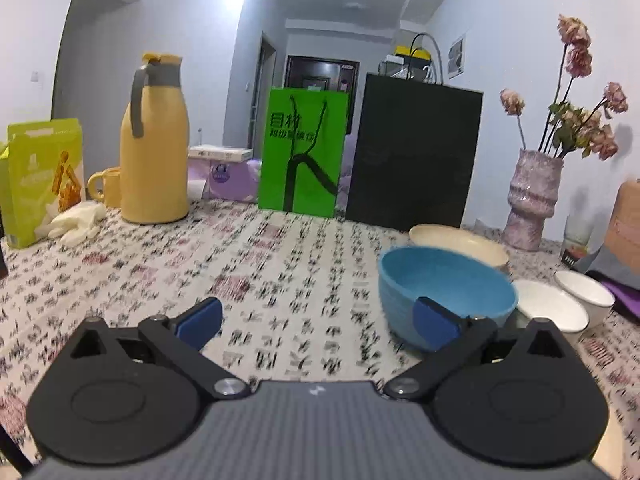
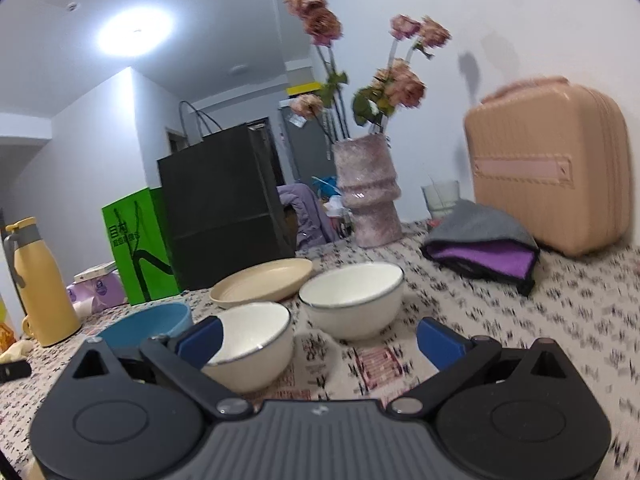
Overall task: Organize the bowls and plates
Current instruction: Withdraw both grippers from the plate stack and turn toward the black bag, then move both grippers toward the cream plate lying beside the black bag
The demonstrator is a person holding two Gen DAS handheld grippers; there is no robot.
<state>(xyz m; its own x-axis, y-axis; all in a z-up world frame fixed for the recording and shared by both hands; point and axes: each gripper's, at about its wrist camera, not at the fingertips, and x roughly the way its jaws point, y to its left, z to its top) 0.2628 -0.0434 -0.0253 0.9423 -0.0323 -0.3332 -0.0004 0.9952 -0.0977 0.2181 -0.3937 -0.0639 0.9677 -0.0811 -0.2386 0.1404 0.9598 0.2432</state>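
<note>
Both claws, left claw [image 1: 318, 322] and right claw [image 2: 318, 340], hovering spread wide, empty. Risk: right claw's pad nudging near white bowl [image 2: 250, 344] against blue bowl [image 2: 150, 322], chipping rims.

A round ceiling lamp [image 2: 135, 34] glares white above my right claw's view, blown out at its centre, and washes the room in cool, bluish, fairly even light. The flowers [image 2: 394, 80] throw a soft grey shadow on the wall. Both views bulge at the edges, with dark corners. The tablecloth [image 1: 280, 264] pattern is smeared with motion blur in both, worst toward the rim.
</note>
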